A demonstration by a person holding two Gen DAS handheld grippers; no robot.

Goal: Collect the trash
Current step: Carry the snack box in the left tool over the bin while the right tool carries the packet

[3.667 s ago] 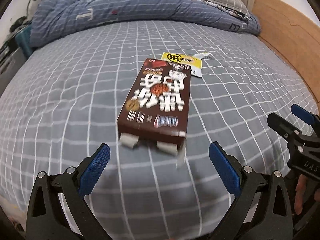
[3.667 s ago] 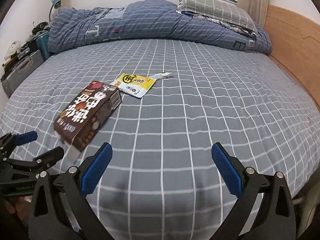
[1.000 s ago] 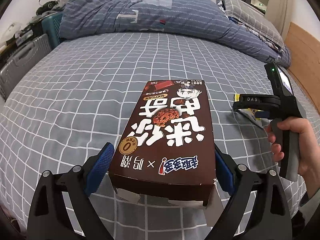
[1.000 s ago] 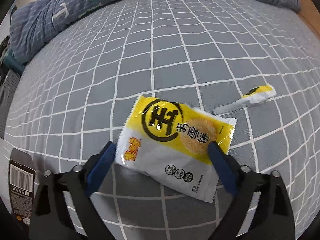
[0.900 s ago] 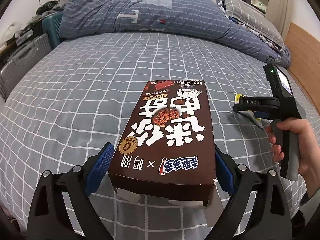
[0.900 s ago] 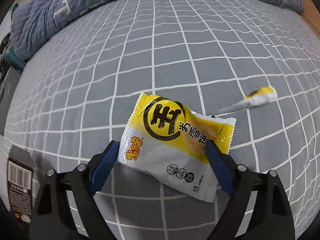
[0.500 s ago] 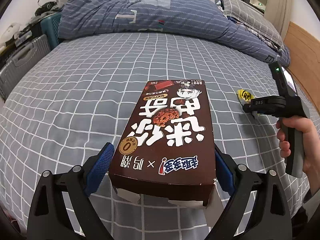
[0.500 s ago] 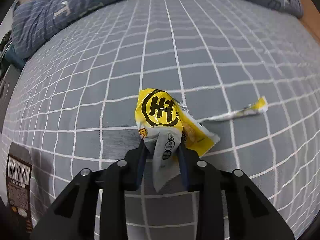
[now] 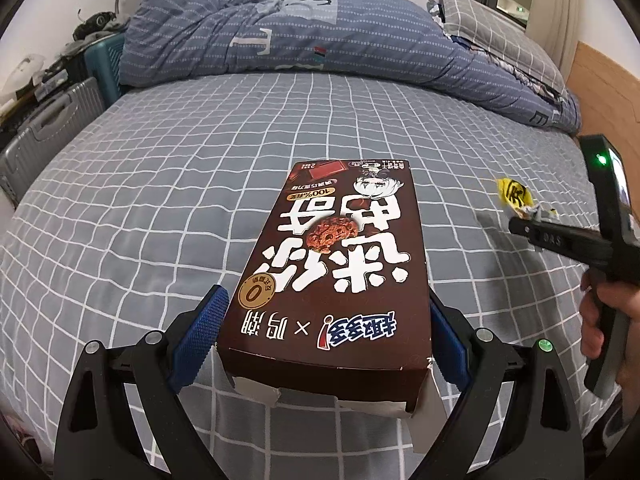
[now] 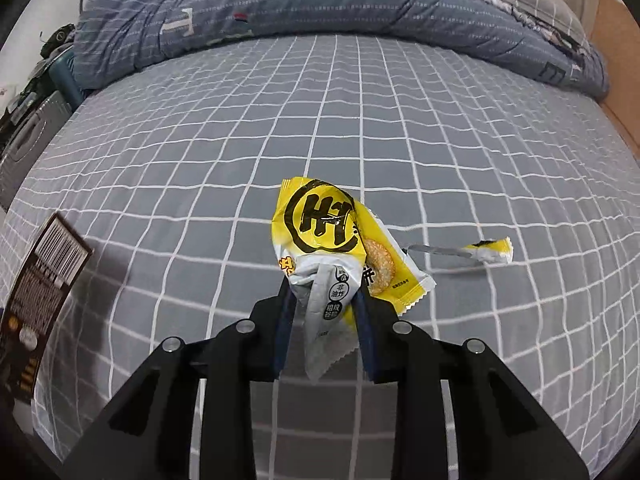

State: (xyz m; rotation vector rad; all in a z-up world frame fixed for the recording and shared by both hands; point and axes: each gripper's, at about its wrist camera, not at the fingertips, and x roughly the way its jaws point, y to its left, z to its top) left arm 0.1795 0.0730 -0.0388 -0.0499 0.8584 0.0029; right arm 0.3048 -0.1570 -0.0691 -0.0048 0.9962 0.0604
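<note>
My left gripper (image 9: 326, 320) is shut on a brown snack box (image 9: 340, 264) with white lettering and holds it above the grey checked bed. The box's barcode side shows at the left edge of the right wrist view (image 10: 40, 288). My right gripper (image 10: 324, 296) is shut on a crumpled yellow and white snack wrapper (image 10: 328, 240), lifted off the sheet. The right gripper (image 9: 520, 225) and wrapper (image 9: 514, 196) show at the right of the left wrist view. A torn yellow wrapper strip (image 10: 476, 254) lies on the bed to the right.
A bunched blue duvet (image 9: 300, 40) and a checked pillow (image 9: 496, 40) lie at the far end of the bed (image 9: 160, 184). A wooden headboard (image 9: 604, 92) runs along the right. A grey suitcase (image 9: 44, 132) and a teal crate stand beside the bed at left.
My right gripper closed on the yellow wrapper, crumpling it, and has lifted it off the sheet. My left gripper keeps holding the brown box and has risen a little.
</note>
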